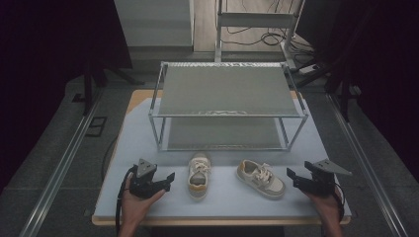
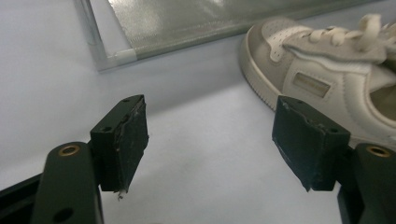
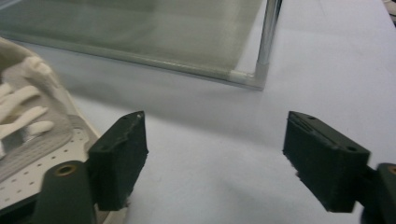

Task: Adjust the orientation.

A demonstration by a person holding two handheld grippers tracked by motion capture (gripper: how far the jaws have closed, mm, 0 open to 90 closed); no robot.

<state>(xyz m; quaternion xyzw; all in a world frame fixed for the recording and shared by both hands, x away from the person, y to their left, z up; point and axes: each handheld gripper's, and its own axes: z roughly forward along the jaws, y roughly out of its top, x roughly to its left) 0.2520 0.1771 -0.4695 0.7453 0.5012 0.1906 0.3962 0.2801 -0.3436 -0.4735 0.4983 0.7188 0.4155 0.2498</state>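
Two small white sneakers lie on the pale blue table top (image 1: 222,197) in front of a two-shelf wire rack (image 1: 227,91). The left shoe (image 1: 198,175) points toward the rack; the right shoe (image 1: 261,178) lies slanted. My left gripper (image 1: 169,178) rests just left of the left shoe, open, nothing between its jaws. In the left gripper view (image 2: 210,140) that shoe (image 2: 327,70) lies beyond the right jaw. My right gripper (image 1: 291,175) is open to the right of the slanted shoe. In the right gripper view (image 3: 215,154) the shoe (image 3: 32,126) sits by the left jaw.
The rack fills the table's middle and back, its lower shelf (image 2: 201,23) and a corner post (image 3: 268,42) close ahead of the jaws. A metal frame (image 1: 257,22) and cables stand on the floor behind. Floor rails run along both sides of the table.
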